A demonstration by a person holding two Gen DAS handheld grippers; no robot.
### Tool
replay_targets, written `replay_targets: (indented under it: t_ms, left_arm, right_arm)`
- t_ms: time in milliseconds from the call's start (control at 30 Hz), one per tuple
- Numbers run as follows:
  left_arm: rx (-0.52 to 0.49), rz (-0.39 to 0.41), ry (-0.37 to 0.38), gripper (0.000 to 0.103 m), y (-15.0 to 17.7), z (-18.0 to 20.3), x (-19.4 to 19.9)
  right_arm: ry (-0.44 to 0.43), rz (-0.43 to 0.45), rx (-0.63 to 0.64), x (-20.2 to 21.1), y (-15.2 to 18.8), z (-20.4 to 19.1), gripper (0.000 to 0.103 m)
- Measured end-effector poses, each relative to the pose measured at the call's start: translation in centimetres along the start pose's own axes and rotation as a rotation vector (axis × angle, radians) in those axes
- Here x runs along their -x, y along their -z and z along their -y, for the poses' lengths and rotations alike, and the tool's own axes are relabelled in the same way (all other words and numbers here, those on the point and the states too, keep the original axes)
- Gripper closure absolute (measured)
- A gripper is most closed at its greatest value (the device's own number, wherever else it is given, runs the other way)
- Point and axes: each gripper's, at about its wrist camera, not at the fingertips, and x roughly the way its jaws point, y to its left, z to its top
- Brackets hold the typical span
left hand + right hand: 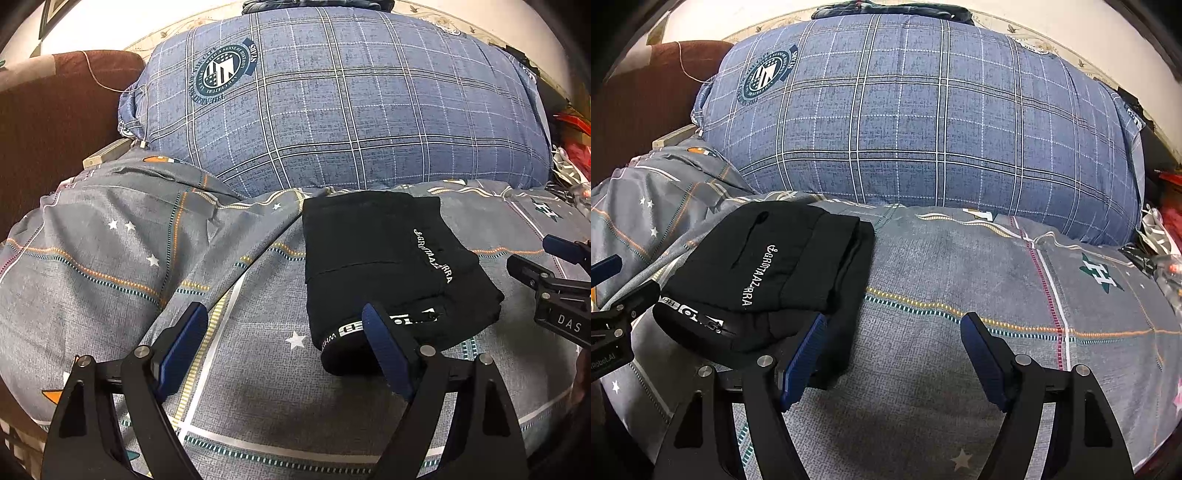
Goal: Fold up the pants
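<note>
Since the black fabric pants with white lettering (384,266) already lie as a compact, layered rectangle on the bed, the folding itself looks essentially done; the bundle rests on the grey patterned bedsheet with stars and coloured stripes (229,387), toward the far side of the bed, just in front of the large blue plaid pillow (332,110) that runs along the bed's far edge; a printed waistband shows at the bundle's near end, and the layers sit fairly square, though one lower layer sticks out a little along the side seen in the right wrist view (775,273). Both tools are free of the cloth; the left gripper (284,350) hangs with its jaws spread wide, one blue pad overlapping the near end of the pants in the picture, whether touching I cannot tell; the right gripper (892,354) is likewise spread and empty, its left pad just beside the bundle's near corner. What seems left, at most, is squaring that protruding layer or pressing the stack flat.
</note>
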Motion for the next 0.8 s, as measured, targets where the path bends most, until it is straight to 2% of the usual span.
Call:
replay_targets:
  t_ms: [800]
  left_arm:
    - [-0.001,0.001,-0.001,0.017,0.03,0.12,0.07]
  right_arm:
    - [0.01,0.021,0.034,0.51,-0.1,-0.78,0.026]
